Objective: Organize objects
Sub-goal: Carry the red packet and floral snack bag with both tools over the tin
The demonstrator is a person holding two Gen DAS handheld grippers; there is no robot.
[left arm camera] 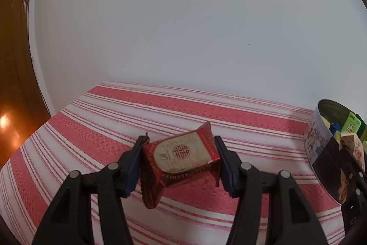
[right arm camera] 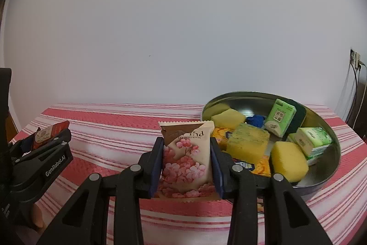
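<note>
Over the red-and-white striped tablecloth, woven and faintly ribbed, both grippers loaded. Off to the right, well apart from the red packet, the round metal tin: shiny inside, printed outside, already crowded with yellow sponges, green tissue packs and orange wrappers.

Clamped in the right gripper, a cream marshmallow packet with pink blossoms, upright, pillow-shaped, crimped along the top edge; pads pressing both sides, held clear of the cloth just left of the tin. Clamped in the left gripper, a glossy red foil packet, squarish and puffy, tilted, with one lower corner hanging below the pads.

Likely trouble, as a judgement:
- Little free room in the tin, so a dropped packet could perch on a sponge and slide out over the low rim.
- Slick foil plus an air-filled pillow: prone to squirming out of a side grip during a swing, more so the tilted red one.
- Too hard a squeeze could burst a seal or crush soft contents.
- Both grippers converging on the tin could collide.
</note>
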